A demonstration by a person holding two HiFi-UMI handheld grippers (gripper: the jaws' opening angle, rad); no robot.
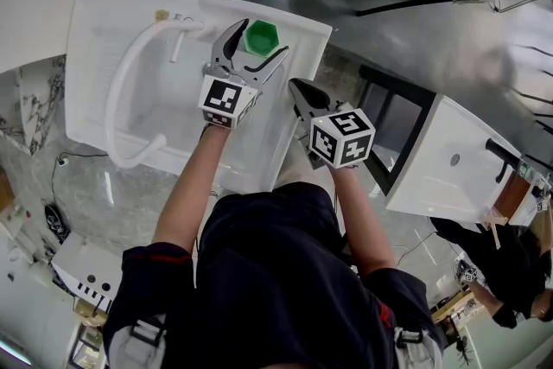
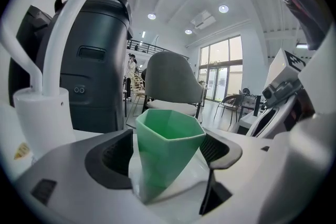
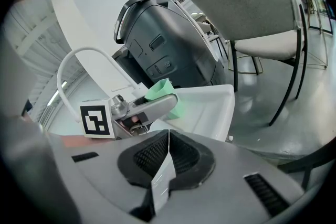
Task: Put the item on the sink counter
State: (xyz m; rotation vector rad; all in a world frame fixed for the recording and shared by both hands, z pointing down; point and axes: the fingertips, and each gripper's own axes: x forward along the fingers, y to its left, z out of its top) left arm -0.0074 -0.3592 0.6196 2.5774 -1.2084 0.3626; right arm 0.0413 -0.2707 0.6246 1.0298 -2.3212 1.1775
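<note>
Green cup – faceted, narrower at the foot than at the mouth – is seen standing upright on the tabletop of the white sink unit, at its far right corner, behind the basin and well to the right of the curved tap. It is flanked by the jaws of the left claw, which are spread wide and released. In the left gripper view a gap is seen at the left pad, while the right pad lies very close to the cup's upper edge. The placing is judged to be done, with only the withdrawal left.

The right claw is clenched on nothing and held just beside the sink's right edge, apart from the cup.

The main hazard is judged to lie in that withdrawal. If the left claw were pulled back at an angle or swung sideways, the cup could be caught by the nearer pad. With its small foot and wide mouth it would be tipped easily – into the basin on one side, or off the corner of the tabletop on the other, since little bare surface is seen around it. A straight pull back along the jaws' own line is called for. The right claw could also be brushed against the corner if it were moved carelessly.
</note>
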